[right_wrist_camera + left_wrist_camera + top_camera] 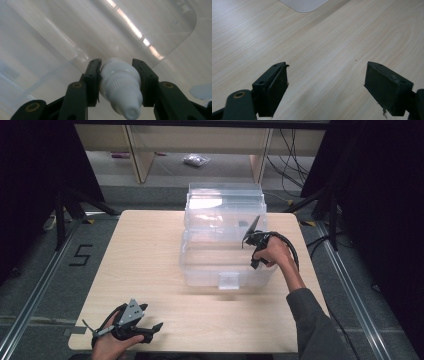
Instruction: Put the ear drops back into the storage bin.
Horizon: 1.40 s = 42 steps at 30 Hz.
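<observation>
Over the clear bin (227, 265), right gripper (120, 72) jaws clamped on small white bottle (120, 82): light, rigid, slick plastic; grip the ribbed cap. Left gripper (325, 85) jaws apart over desk (324, 45)

The small white ribbed plastic dropper bottle (120, 86) was partly covered on both sides by the right claw (117, 65); its blurred nozzle tip was cut off by the lower edge.

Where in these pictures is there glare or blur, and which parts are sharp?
High view: a bright glare patch on the clear plastic box. Right gripper view: streaks of reflected light on the box wall, and the white bottle in the right tool is sharp. Left gripper view: even light, and the table grain is sharp.
</observation>
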Tool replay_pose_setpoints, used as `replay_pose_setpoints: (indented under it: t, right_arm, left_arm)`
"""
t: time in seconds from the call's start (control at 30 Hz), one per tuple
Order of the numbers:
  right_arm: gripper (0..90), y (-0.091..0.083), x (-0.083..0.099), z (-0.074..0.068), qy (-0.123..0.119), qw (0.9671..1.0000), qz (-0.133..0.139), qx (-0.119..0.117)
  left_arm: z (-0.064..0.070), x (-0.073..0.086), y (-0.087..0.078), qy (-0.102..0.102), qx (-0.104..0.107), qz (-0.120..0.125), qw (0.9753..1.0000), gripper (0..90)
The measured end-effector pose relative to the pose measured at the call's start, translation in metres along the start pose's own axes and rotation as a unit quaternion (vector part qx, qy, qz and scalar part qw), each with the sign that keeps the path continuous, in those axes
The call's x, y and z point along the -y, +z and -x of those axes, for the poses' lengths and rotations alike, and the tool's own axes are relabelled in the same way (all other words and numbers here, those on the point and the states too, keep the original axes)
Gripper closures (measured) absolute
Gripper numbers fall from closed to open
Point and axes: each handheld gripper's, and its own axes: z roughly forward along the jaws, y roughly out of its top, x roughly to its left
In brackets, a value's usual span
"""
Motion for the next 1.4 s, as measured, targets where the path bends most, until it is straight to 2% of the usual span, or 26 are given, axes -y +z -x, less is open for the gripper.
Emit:
replay_pose_setpoints:
  t: [0.03, 0.1, 0.13, 0.3, 0.33, 0.43, 0.47, 0.57, 0.6, 0.63, 0.7, 0.73, 0.8, 0.87, 0.93, 1.0, 1.03, 1.07, 1.13, 1.17, 1.23, 1.27, 1.33, 1.37, 1.4]
  right_arm:
    - [60.1, 0.001, -0.001, 0.002, -0.009, 1.0000, 0.000, 0.000]
    - [60.1, 0.003, -0.002, 0.000, -0.001, 1.0000, -0.005, -0.001]
    - [60.1, 0.004, -0.002, 0.000, -0.005, 1.0000, -0.005, 0.001]
    - [60.1, 0.010, -0.002, 0.001, 0.004, 1.0000, -0.005, -0.002]
    - [60.1, 0.011, -0.001, 0.004, -0.003, 1.0000, -0.007, -0.003]
    - [60.1, 0.014, 0.000, 0.002, 0.013, 0.9998, -0.003, -0.014]
    - [60.1, 0.014, 0.000, 0.003, 0.007, 0.9999, -0.004, -0.012]
    - [59.9, 0.015, 0.000, 0.003, 0.003, 0.9999, -0.008, -0.011]
    - [59.8, 0.015, 0.000, 0.002, 0.013, 0.9998, -0.009, -0.010]
    - [59.8, 0.014, 0.000, 0.003, 0.002, 1.0000, -0.007, -0.004]
    - [59.6, 0.014, 0.001, 0.002, -0.002, 1.0000, -0.008, -0.003]
    - [58.9, 0.009, 0.000, -0.004, 0.026, 0.9994, -0.016, -0.018]
    - [55.9, 0.009, 0.002, -0.001, -0.002, 1.0000, -0.001, -0.005]
    - [53.8, 0.004, 0.002, -0.003, 0.007, 0.9999, 0.003, -0.007]
    - [49.7, 0.001, 0.003, -0.003, -0.002, 1.0000, 0.006, -0.001]
    - [45.7, -0.003, 0.004, -0.005, 0.015, 0.9998, 0.012, 0.009]
    - [44.3, -0.005, 0.005, -0.003, 0.003, 0.9997, 0.022, 0.013]
    - [42.4, -0.009, 0.005, -0.004, 0.001, 0.9996, 0.027, 0.013]
    - [40.1, -0.017, 0.006, -0.009, 0.027, 0.9991, 0.032, 0.012]
    - [40.1, -0.017, 0.006, -0.009, 0.027, 0.9991, 0.032, 0.012]
    - [37.9, -0.025, 0.008, -0.010, 0.006, 0.9982, 0.058, 0.013]
    - [37.0, -0.027, 0.009, -0.012, 0.014, 0.9982, 0.056, 0.015]
    - [36.1, -0.030, 0.010, -0.013, 0.012, 0.9978, 0.063, 0.014]
    - [35.5, -0.031, 0.011, -0.012, -0.004, 0.9973, 0.072, 0.015]
    - [34.8, -0.032, 0.012, -0.014, 0.005, 0.9973, 0.071, 0.016]
  left_arm:
    - [0.000, 0.000, 0.000, -0.001, -0.001, 0.001, 1.0000, 17.9]
    - [0.001, 0.000, -0.001, -0.007, -0.001, -0.005, 1.0000, 17.9]
    - [0.001, 0.000, -0.001, -0.007, -0.002, -0.005, 1.0000, 17.9]
    - [0.000, 0.000, 0.000, -0.003, -0.001, 0.000, 1.0000, 17.9]
    - [0.000, 0.000, 0.000, -0.003, -0.001, 0.000, 1.0000, 17.9]
    - [0.000, 0.000, 0.000, -0.004, 0.003, 0.001, 1.0000, 17.9]
    - [0.000, 0.000, 0.000, 0.001, 0.001, 0.000, 1.0000, 17.9]
    - [0.000, 0.000, 0.000, -0.001, 0.001, 0.000, 1.0000, 17.9]
    - [0.000, 0.000, 0.000, -0.003, 0.002, 0.001, 1.0000, 17.9]
    - [0.000, 0.000, 0.000, -0.001, 0.001, -0.001, 1.0000, 17.9]
    - [0.000, 0.000, 0.000, 0.000, 0.001, 0.000, 1.0000, 17.9]
    - [0.000, 0.000, 0.000, 0.001, 0.001, 0.000, 1.0000, 17.9]
    - [0.001, 0.000, 0.000, -0.006, 0.004, 0.000, 1.0000, 17.9]
    - [-0.001, 0.000, 0.000, 0.003, 0.001, 0.000, 1.0000, 17.9]
    - [0.000, 0.000, 0.000, 0.001, 0.001, 0.000, 1.0000, 17.9]
    - [0.000, 0.000, 0.000, 0.002, 0.001, 0.000, 1.0000, 17.9]
    - [0.000, 0.000, 0.000, -0.005, 0.002, 0.001, 1.0000, 17.9]
    - [0.001, 0.000, 0.000, -0.007, 0.003, -0.001, 1.0000, 17.9]
    - [0.001, 0.000, 0.000, -0.006, 0.002, 0.001, 1.0000, 17.9]
    - [0.001, 0.000, 0.000, -0.006, 0.002, 0.001, 1.0000, 17.9]
    - [0.000, 0.000, 0.000, 0.000, 0.000, 0.000, 1.0000, 17.9]
    - [0.000, 0.000, 0.000, 0.001, 0.001, 0.000, 1.0000, 17.9]
    - [0.000, 0.000, 0.000, -0.001, 0.002, -0.001, 1.0000, 17.9]
    - [0.000, 0.000, 0.000, 0.001, 0.000, 0.000, 1.0000, 17.9]
    - [0.000, 0.000, 0.000, 0.003, 0.000, 0.000, 1.0000, 17.9]
